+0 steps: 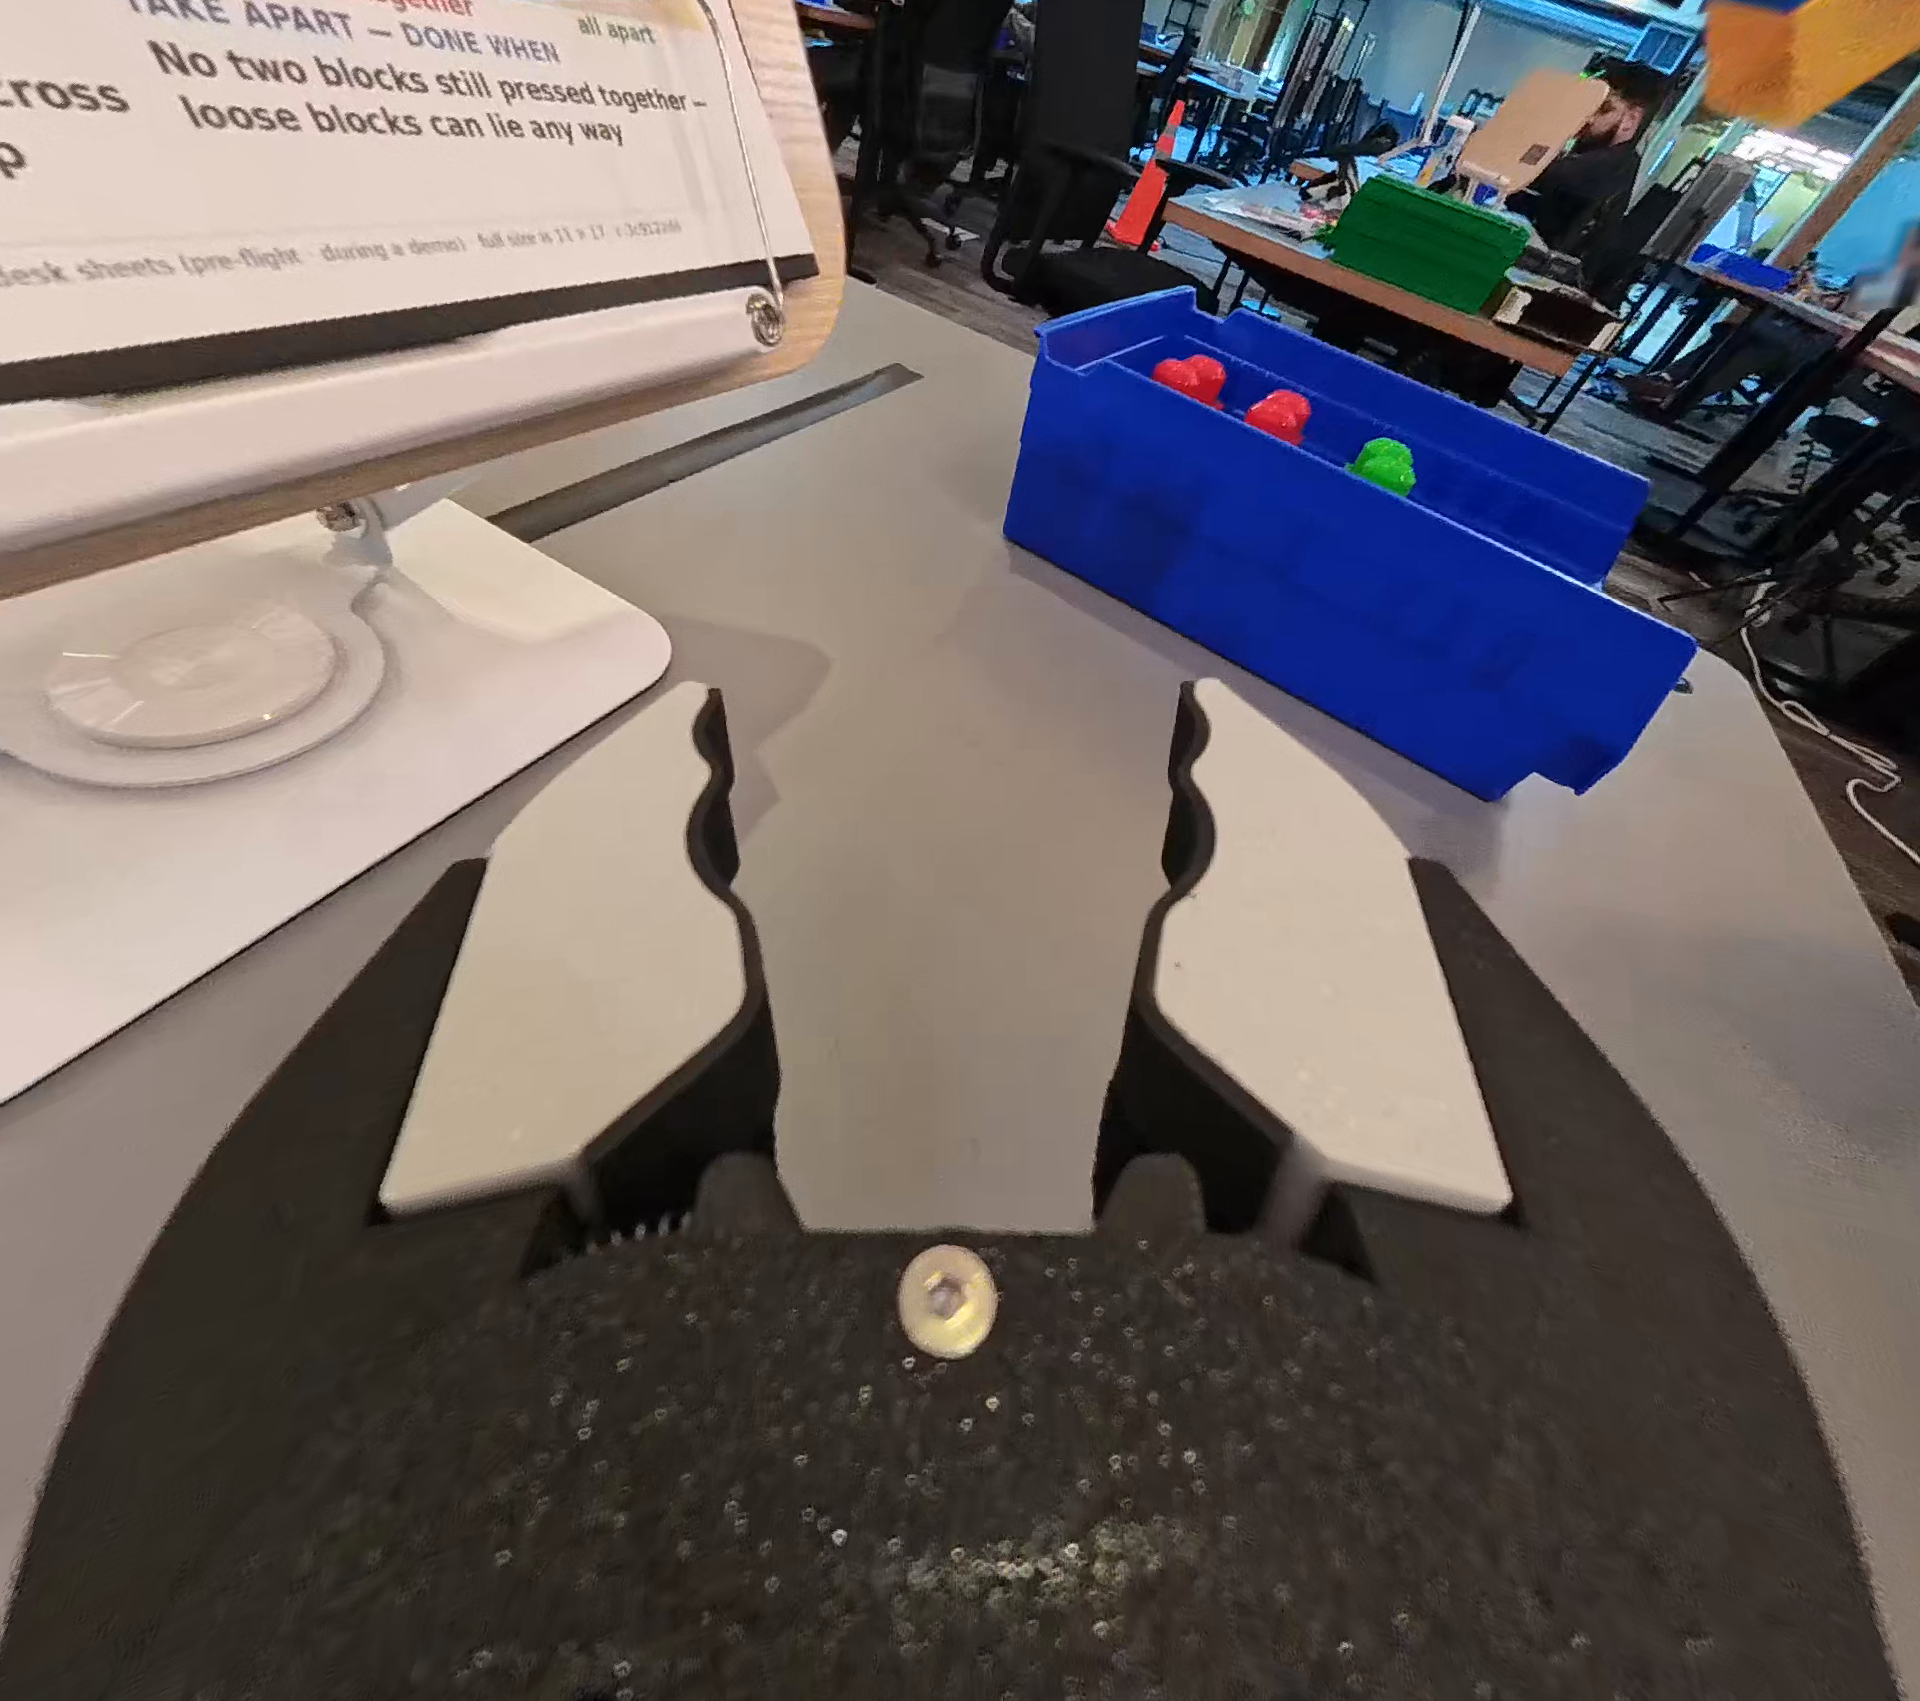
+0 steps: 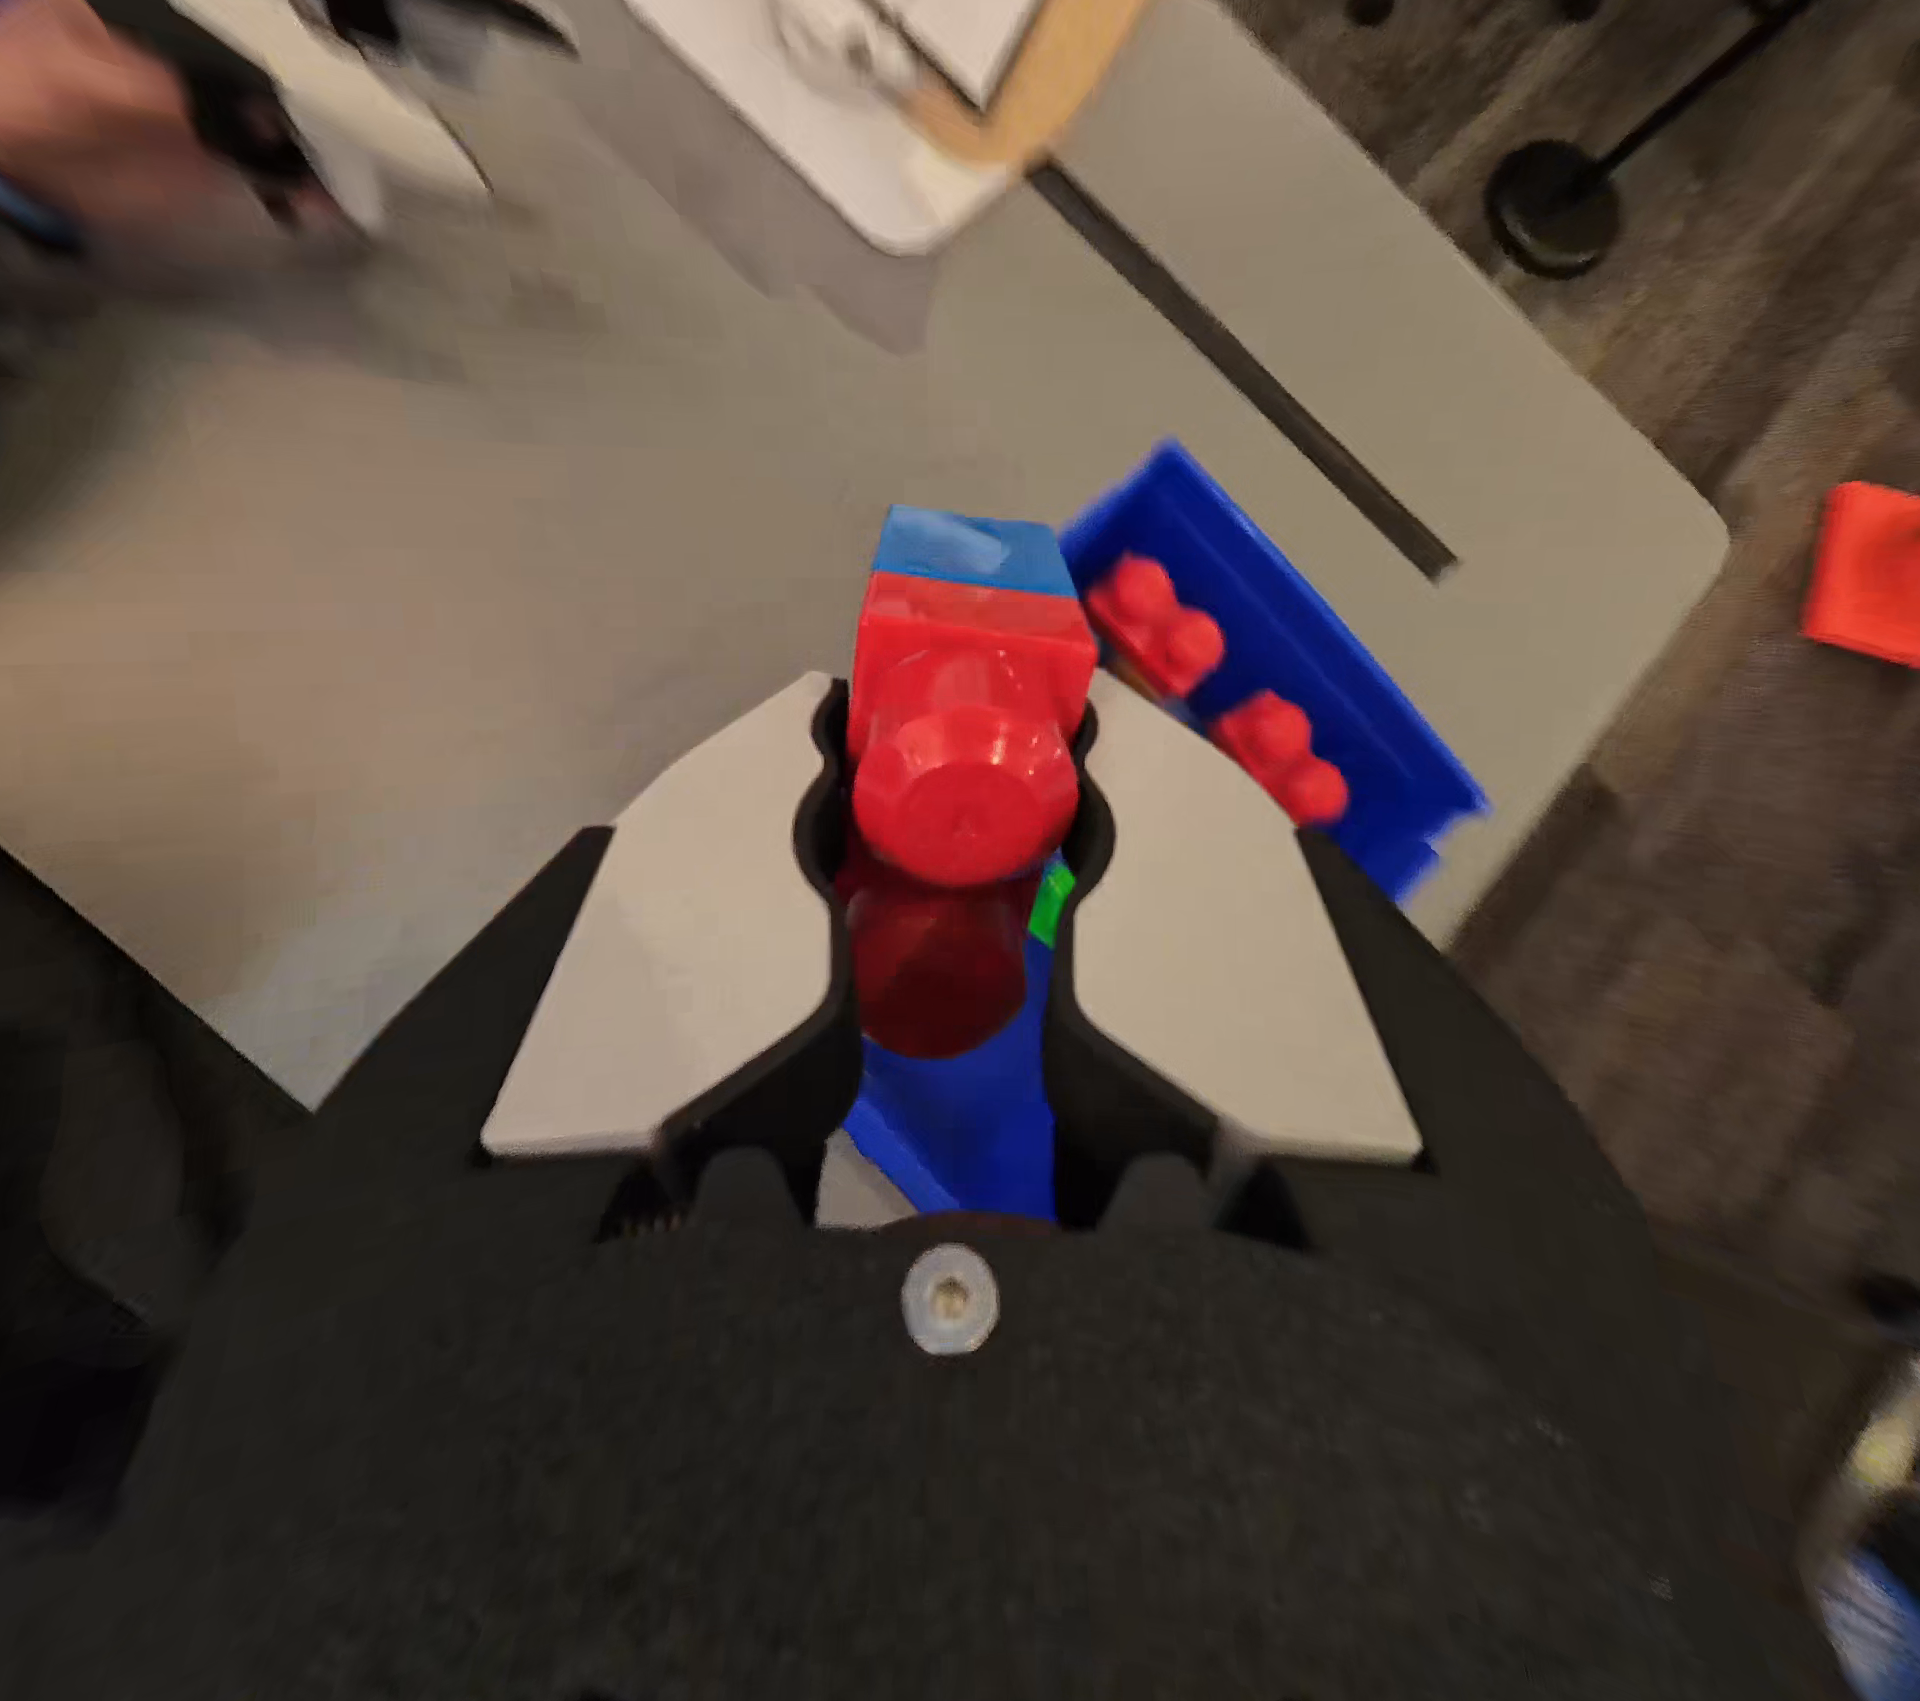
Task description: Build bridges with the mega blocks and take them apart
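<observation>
A glossy red plastic studded block (image 2: 961, 778), joined to a light blue block (image 2: 971, 548) at its far end, is clamped in the right gripper (image 2: 961, 742) above the blue plastic bin (image 2: 1340, 664). The left gripper (image 1: 945, 716) is spread wide over the grey counter (image 1: 935, 924), with nothing held; far right, the bin holds two red blocks (image 1: 1190, 378) and a green block (image 1: 1382, 464).

1. Left claw (image 1: 951, 804): fingers spread wide with nothing between them, held low and pointing forward, nearly level.
2. Right claw (image 2: 961, 778): fingers drawn close, pressing either side of a red block (image 2: 961, 778), raised high and angled steeply downward.
3. Person's hand (image 2: 94, 124), seen blurred in the right wrist view, grips the left claw's body.
</observation>
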Tool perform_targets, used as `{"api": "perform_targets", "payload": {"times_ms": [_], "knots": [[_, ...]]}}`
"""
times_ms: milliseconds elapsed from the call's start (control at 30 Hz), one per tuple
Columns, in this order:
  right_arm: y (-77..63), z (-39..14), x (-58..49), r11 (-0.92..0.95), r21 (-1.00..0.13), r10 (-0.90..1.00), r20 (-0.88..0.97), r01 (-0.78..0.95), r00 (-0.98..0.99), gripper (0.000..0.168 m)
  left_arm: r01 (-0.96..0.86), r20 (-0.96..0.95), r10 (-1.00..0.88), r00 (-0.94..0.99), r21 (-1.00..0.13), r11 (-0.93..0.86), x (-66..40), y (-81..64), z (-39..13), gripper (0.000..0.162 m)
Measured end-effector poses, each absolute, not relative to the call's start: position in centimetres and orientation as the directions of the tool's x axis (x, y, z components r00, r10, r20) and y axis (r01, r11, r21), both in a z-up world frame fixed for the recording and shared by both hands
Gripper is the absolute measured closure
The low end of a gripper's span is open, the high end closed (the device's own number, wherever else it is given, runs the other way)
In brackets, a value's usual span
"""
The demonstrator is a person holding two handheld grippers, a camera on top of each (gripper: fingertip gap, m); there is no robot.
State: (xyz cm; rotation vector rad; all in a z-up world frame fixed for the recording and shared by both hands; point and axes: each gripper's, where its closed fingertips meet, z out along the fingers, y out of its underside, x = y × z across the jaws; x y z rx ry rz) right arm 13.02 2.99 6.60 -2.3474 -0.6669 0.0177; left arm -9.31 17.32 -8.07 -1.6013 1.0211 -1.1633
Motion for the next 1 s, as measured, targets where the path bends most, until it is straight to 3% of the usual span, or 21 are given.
{"api": "perform_targets", "payload": {"times_ms": [300, 467, 800, 1000], "knots": [[-4.1, -7.6, 22.0, -0.592, -0.256, 0.772, 0.092, 0.765, 0.628, 0.130, -0.233, 0.199, -0.965, 0.172, -0.943, -0.236, -7.9, 15.7, -10.3, 0.084], [-4.6, -13.7, 23.6, -0.456, -0.067, 0.880, 0.112, 0.887, 0.461, 0.129, -0.159, 0.265, -0.954, 0.138, -0.945, -0.285, -8.2, 15.6, -9.0, 0.086], [-4.2, -16.9, 23.8, -0.303, 0.059, 0.953, -0.012, 0.951, 0.304, 0.129, -0.182, 0.256, -0.960, 0.117, -0.944, -0.274, -8.1, 15.2, -9.3, 0.087], [-5.5, -17.2, 23.4, -0.282, 0.053, 0.956, -0.065, 0.958, 0.285, 0.129, -0.196, 0.252, -0.965, 0.077, -0.945, -0.262, -7.7, 14.2, -9.4, 0.086]]}}
